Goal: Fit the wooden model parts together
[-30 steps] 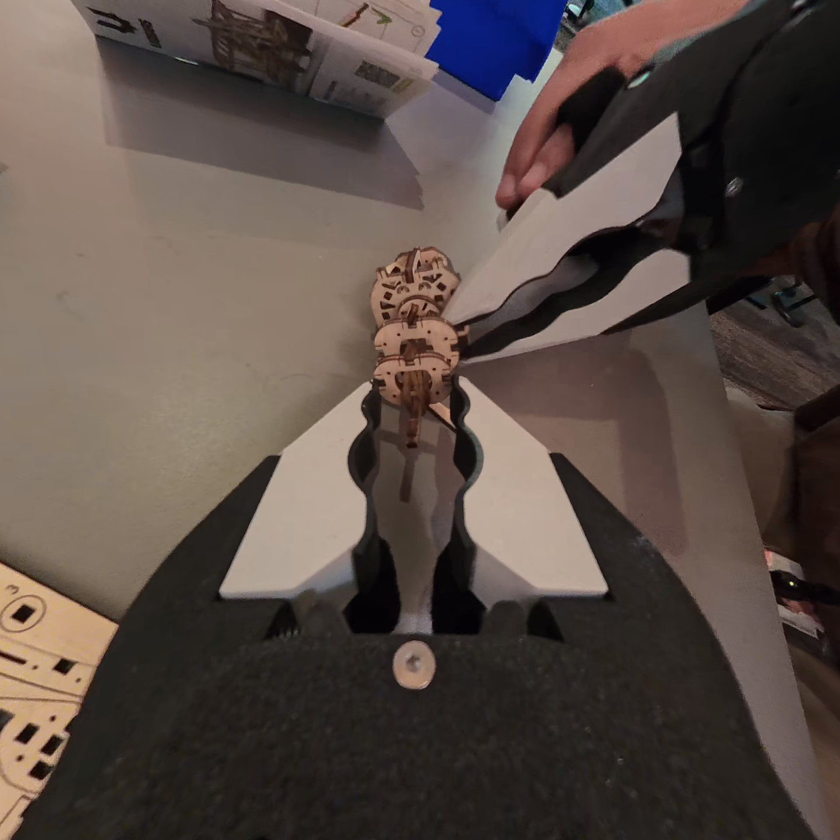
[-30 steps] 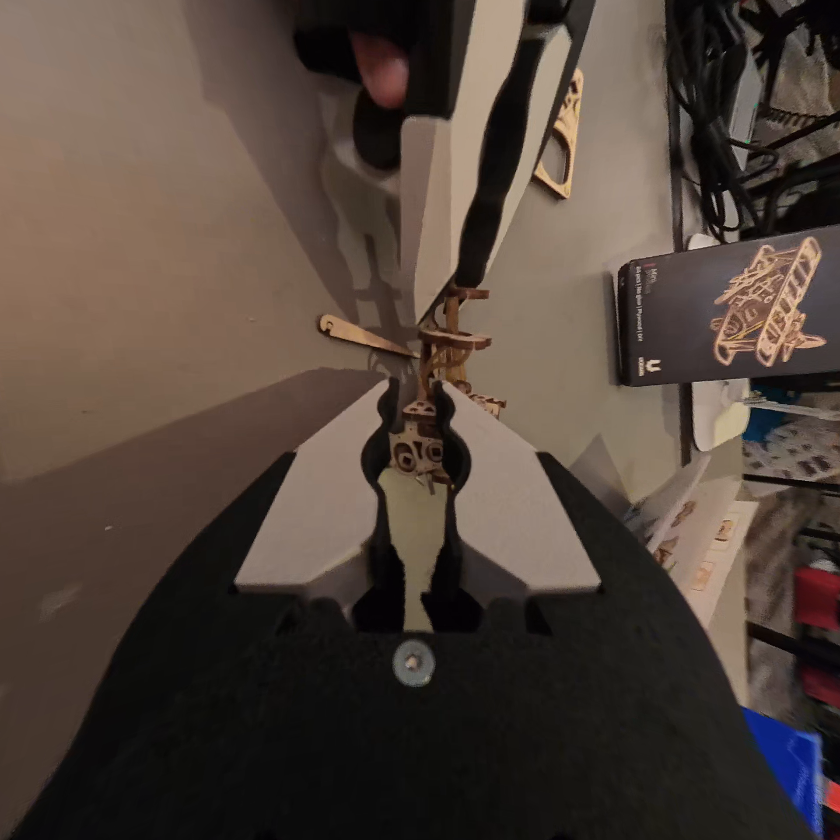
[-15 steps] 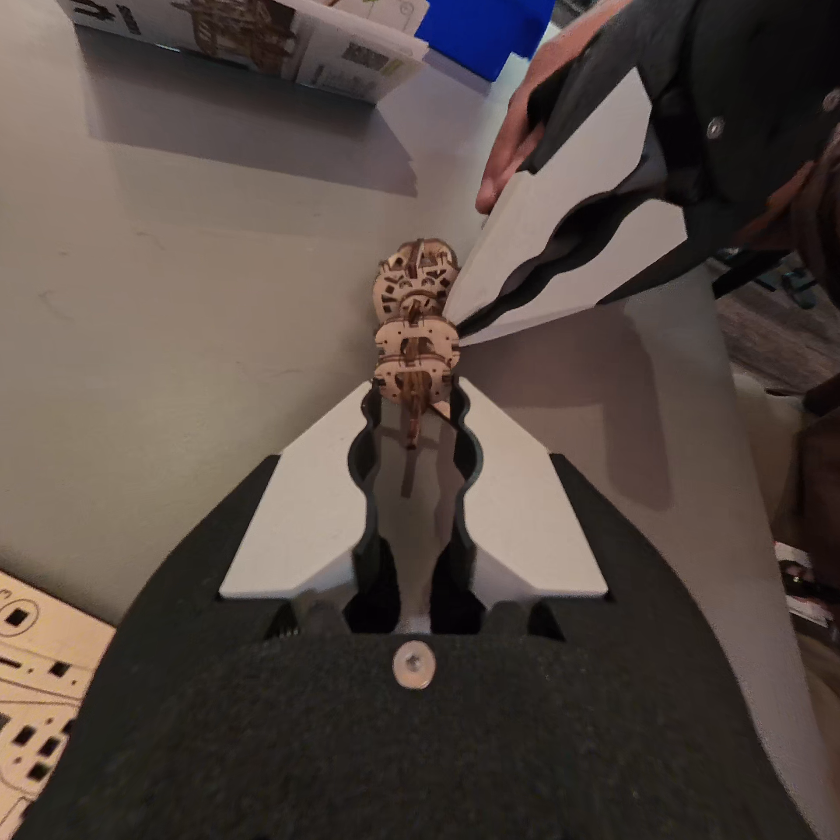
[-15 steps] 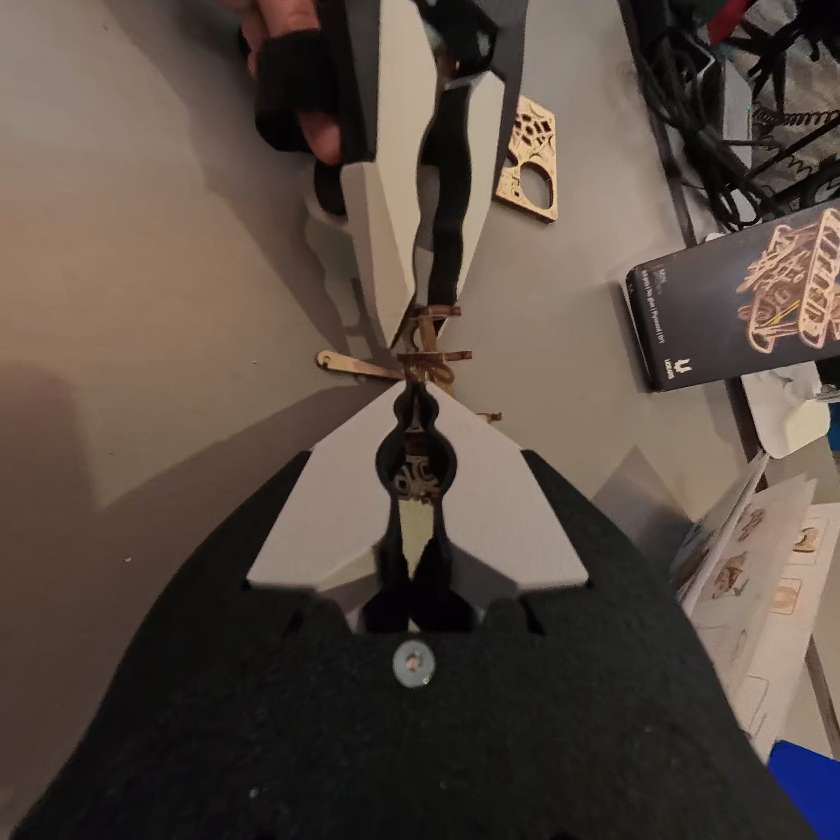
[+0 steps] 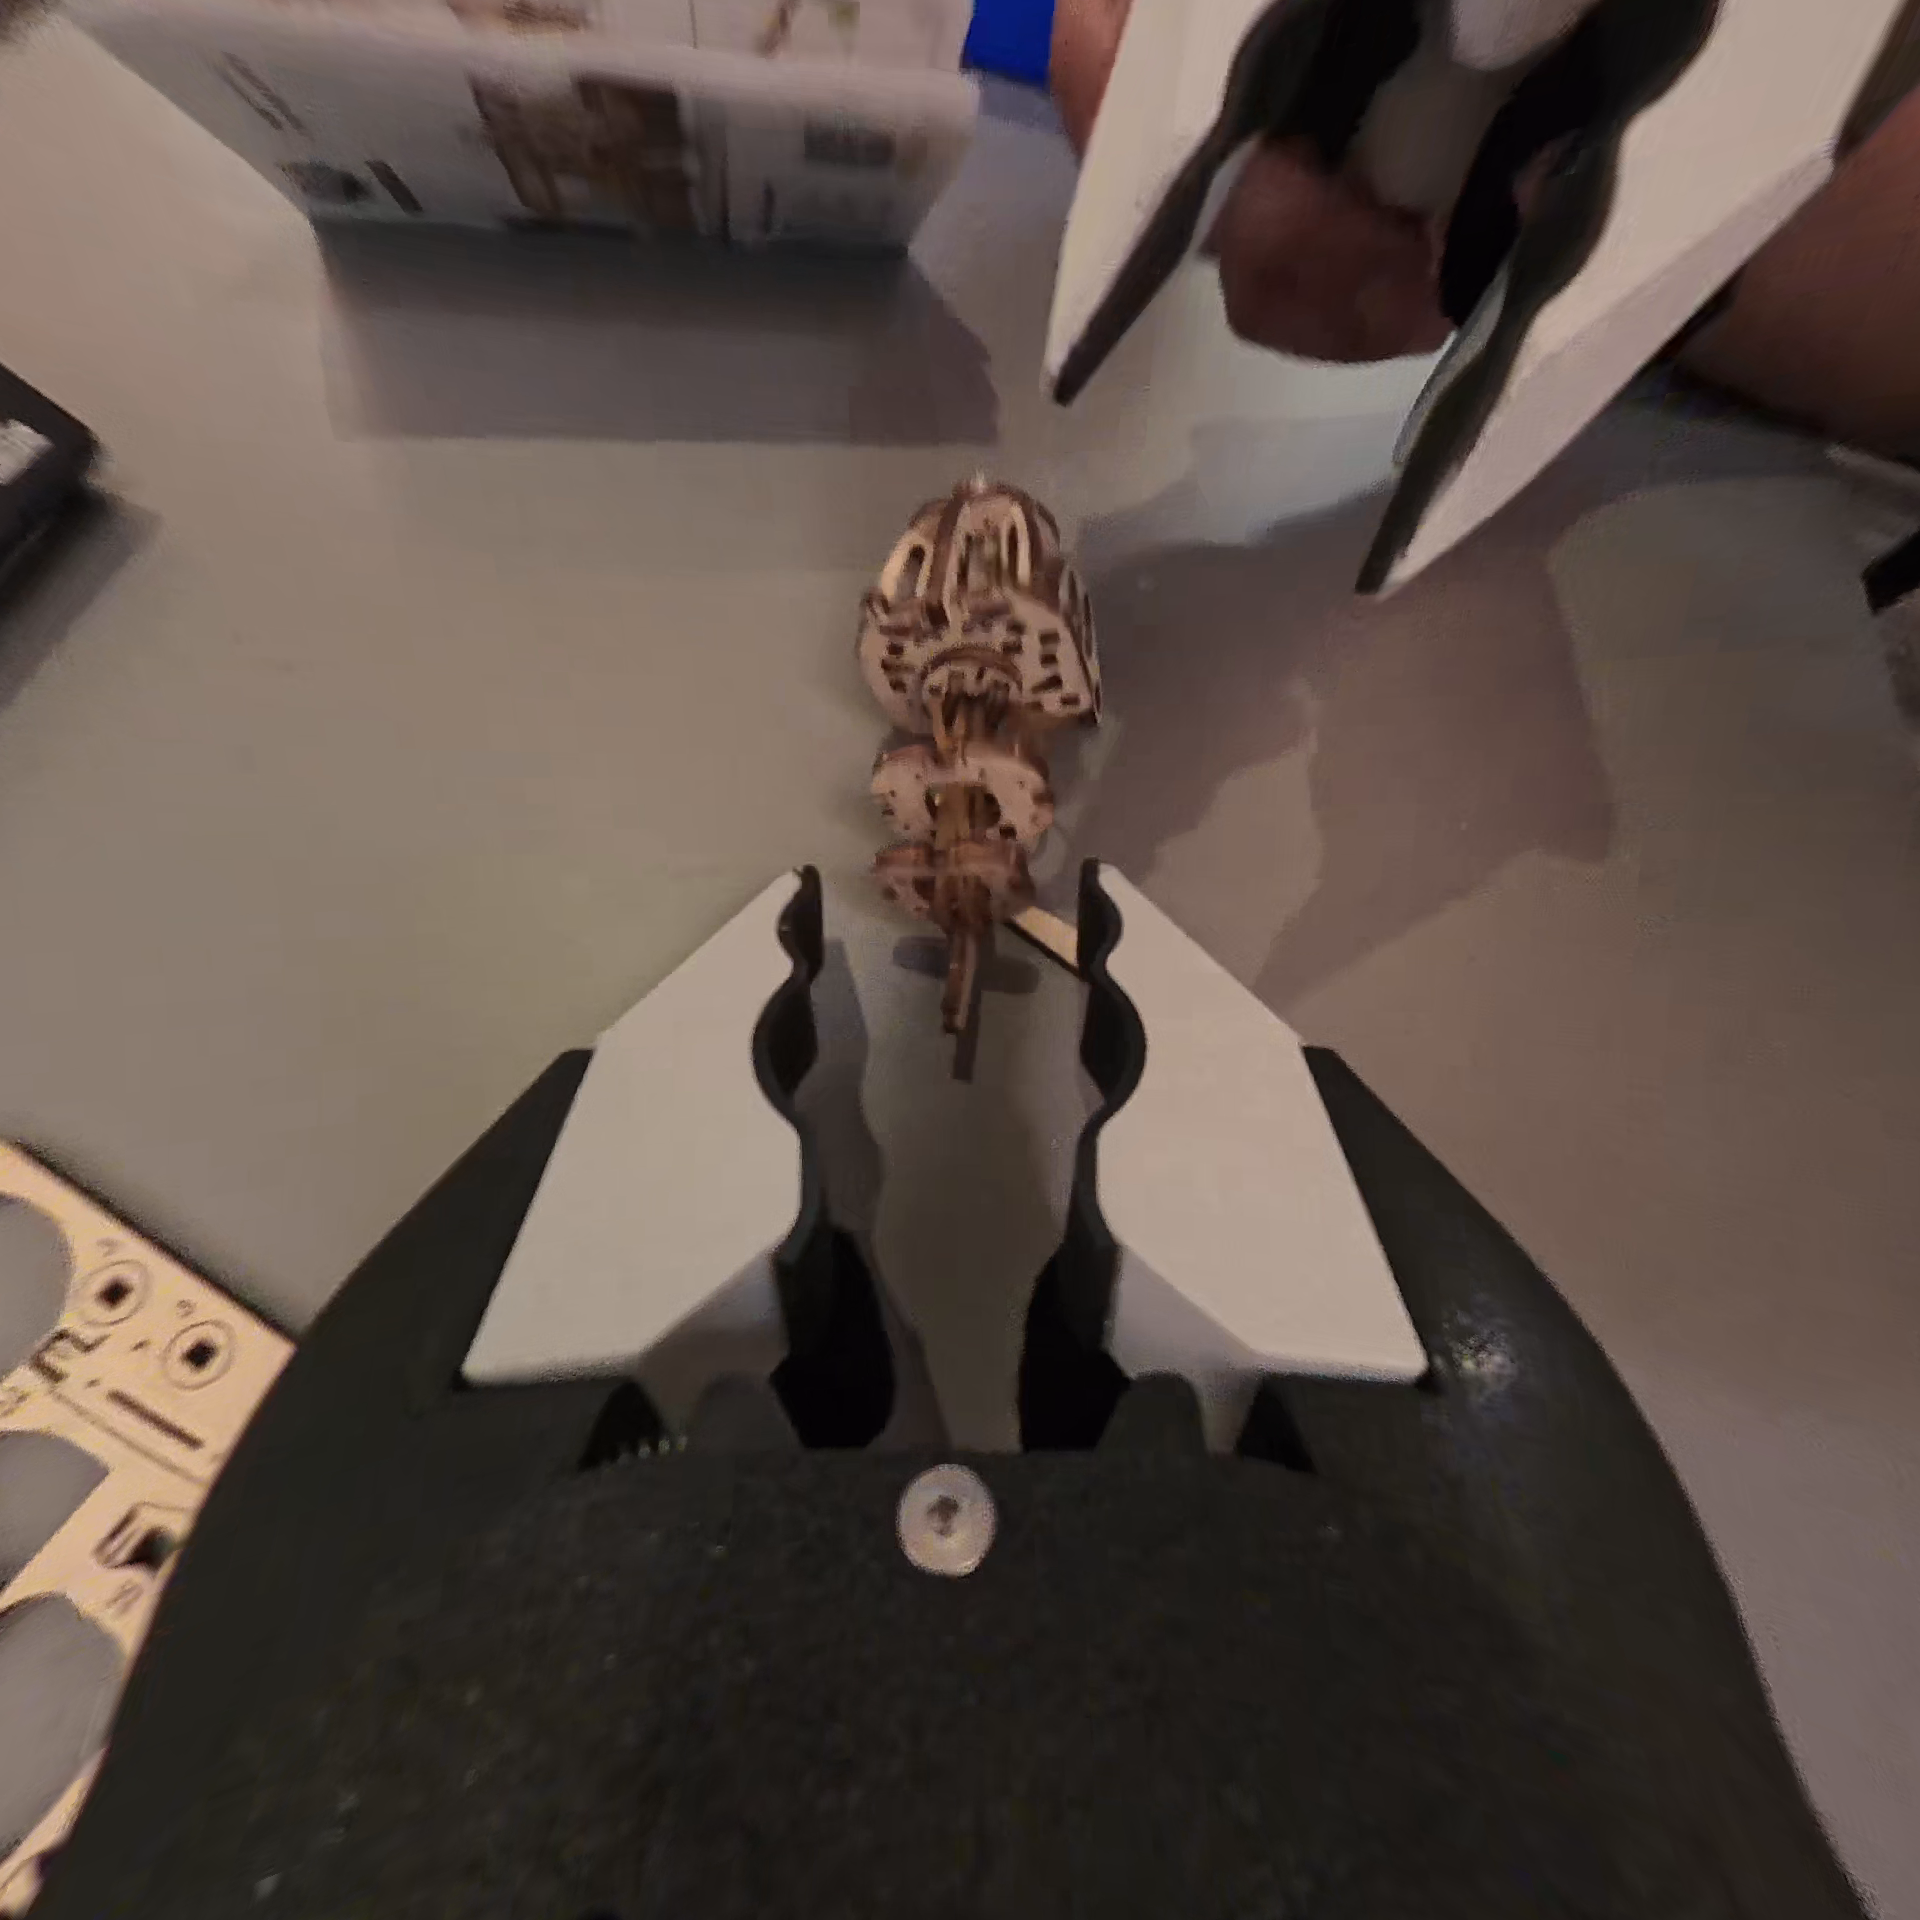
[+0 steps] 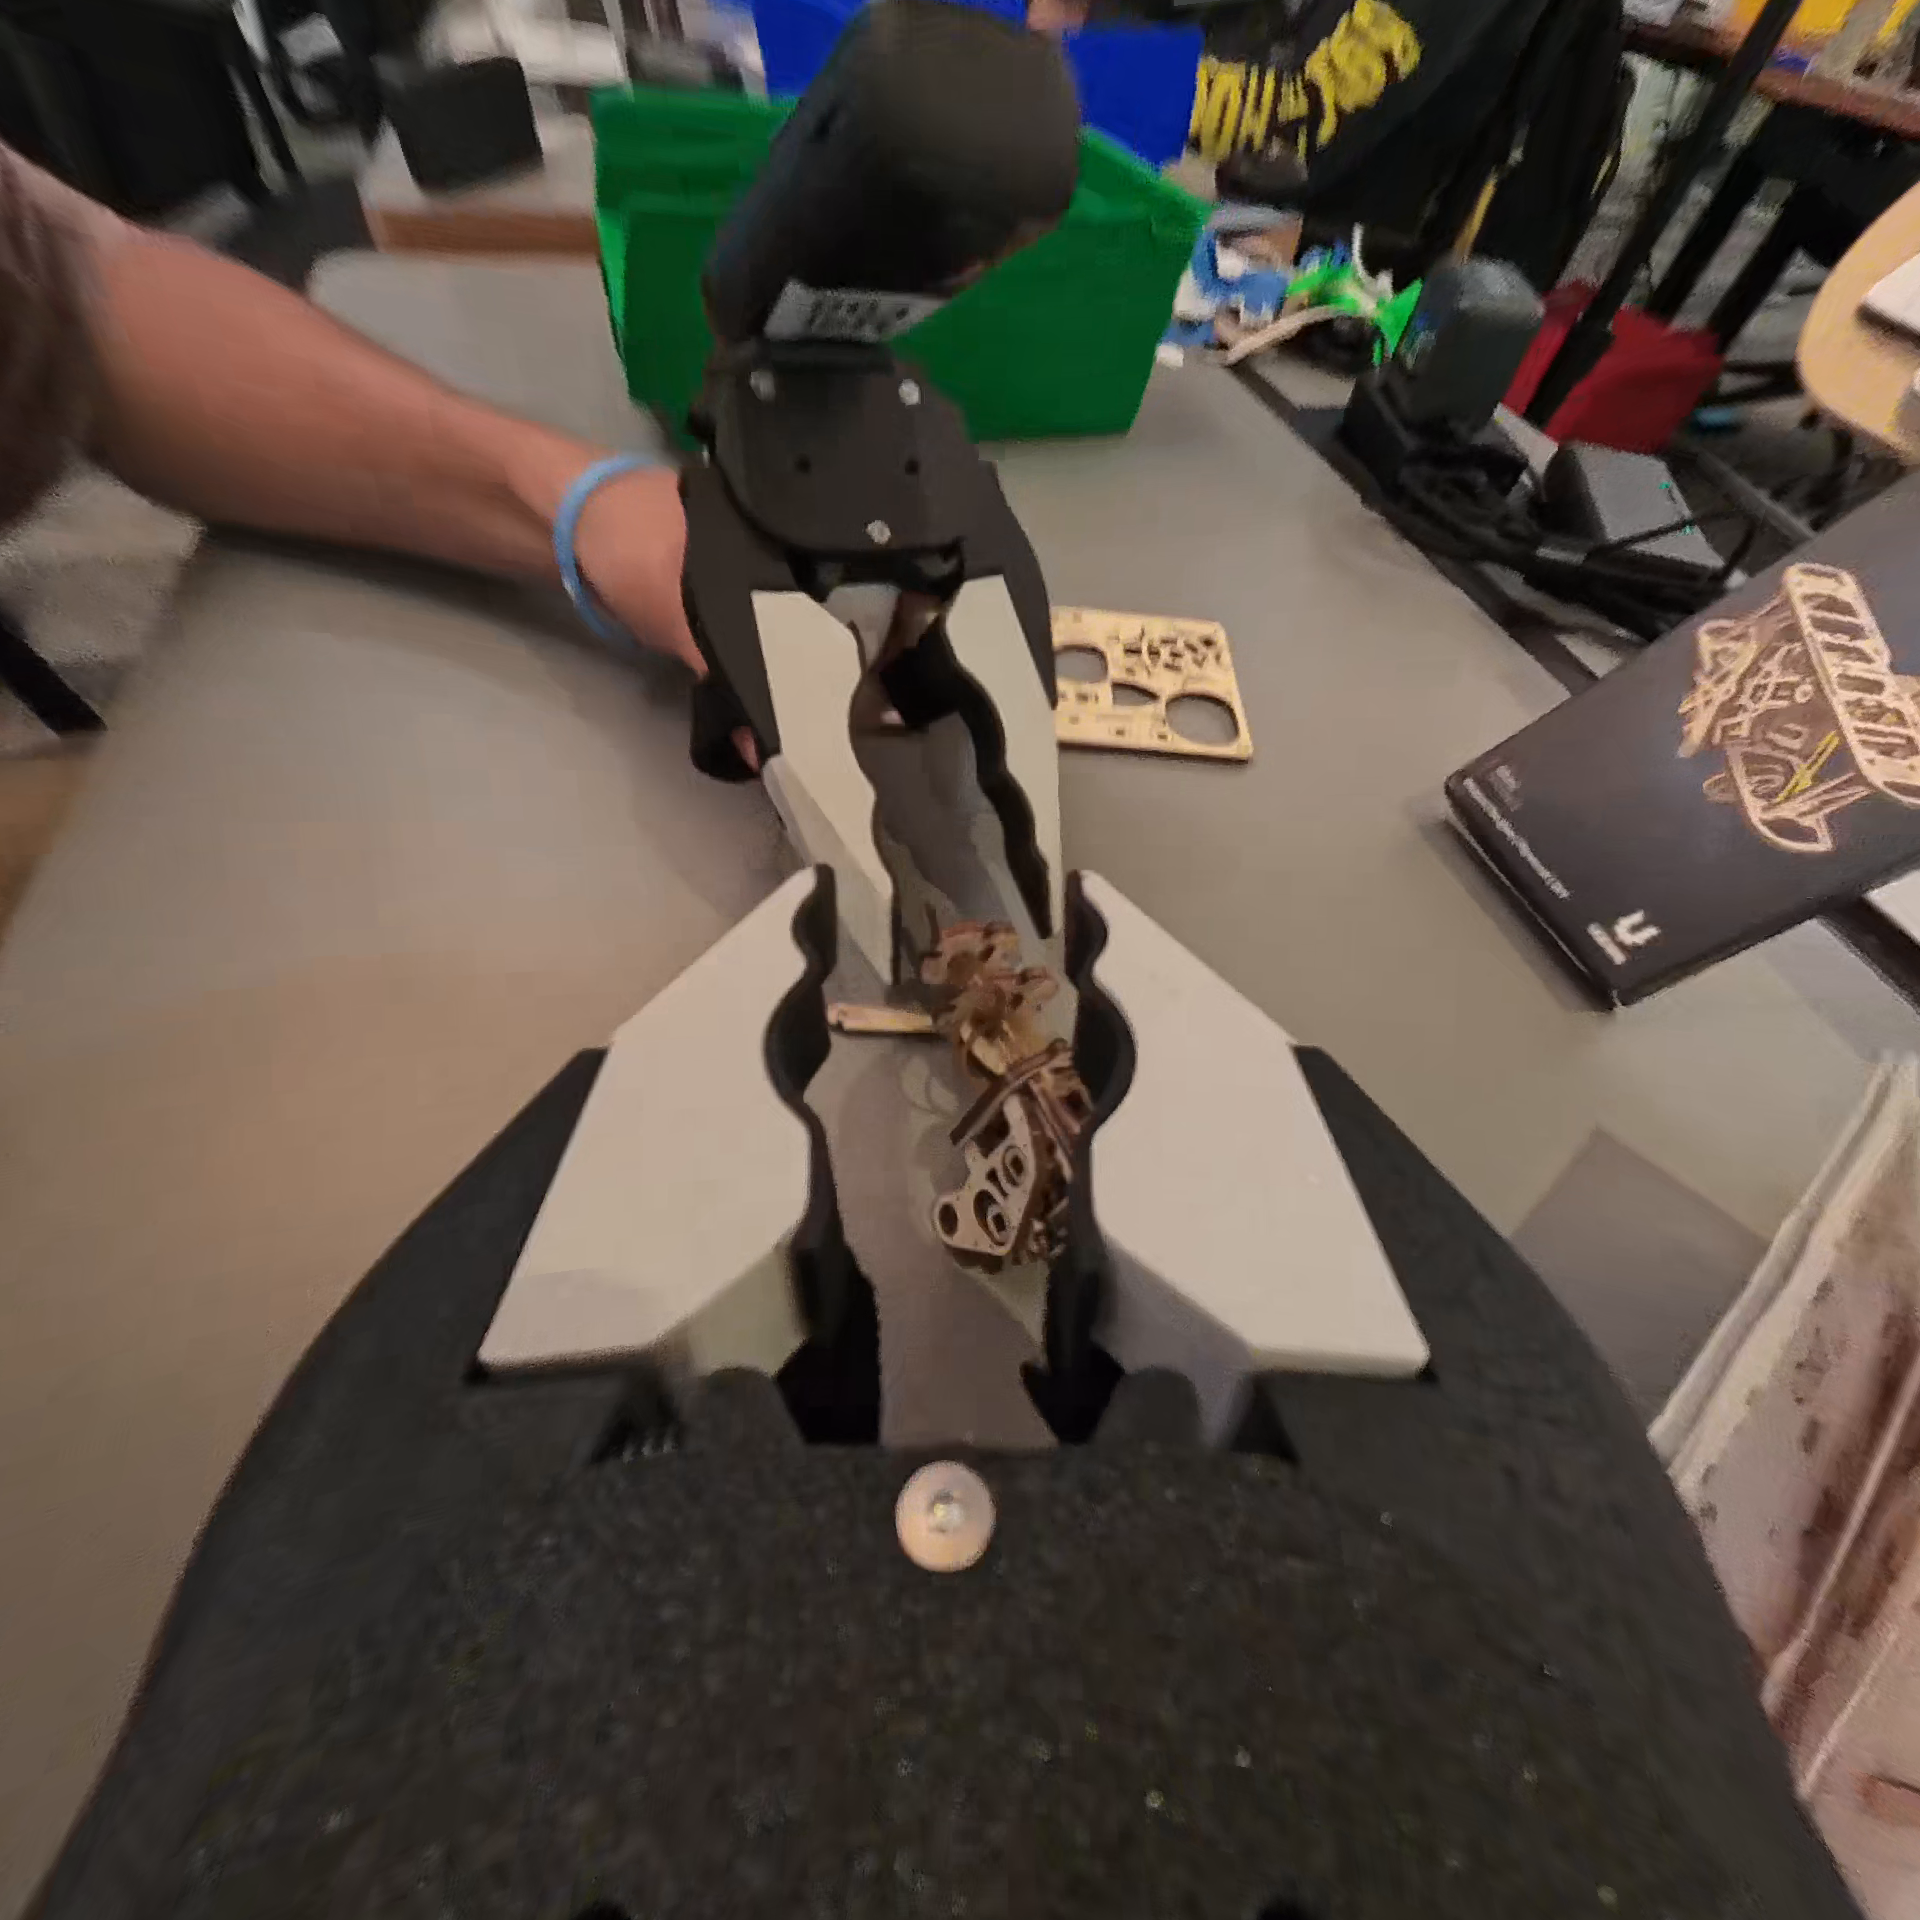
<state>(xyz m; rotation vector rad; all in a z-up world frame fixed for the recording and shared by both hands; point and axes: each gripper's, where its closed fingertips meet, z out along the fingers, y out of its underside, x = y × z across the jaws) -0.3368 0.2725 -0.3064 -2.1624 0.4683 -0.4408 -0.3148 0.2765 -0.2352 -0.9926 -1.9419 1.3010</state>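
The wooden model [image 5: 977, 707], a stack of slotted discs on a thin shaft, lies on the grey table [image 5: 416, 727], free of both grippers. My left gripper [image 5: 945, 883] is open, its fingertips on either side of the shaft end. My right gripper [image 6: 948, 883] is open and looks down on the model [image 6: 1008, 1112], which shows between its fingers. In the left wrist view the right gripper [image 5: 1216, 483] hangs raised at the upper right, clear of the model. A small loose wooden strip [image 6: 883, 1020] lies beside the model.
A cut-out plywood sheet [image 6: 1148, 686] lies behind the left gripper and also shows in the left wrist view [image 5: 94, 1403]. A black box [image 6: 1714, 769] lies at the right. An open instruction booklet [image 5: 582, 125] stands at the back. A green bin [image 6: 1039, 312] is at the table's far end. The grippers' ends are close to 8 cm from one another.
Both grippers opened and let go of the model, which now lies on the table. The right gripper lifted up and away from it. The left gripper drew back slightly.
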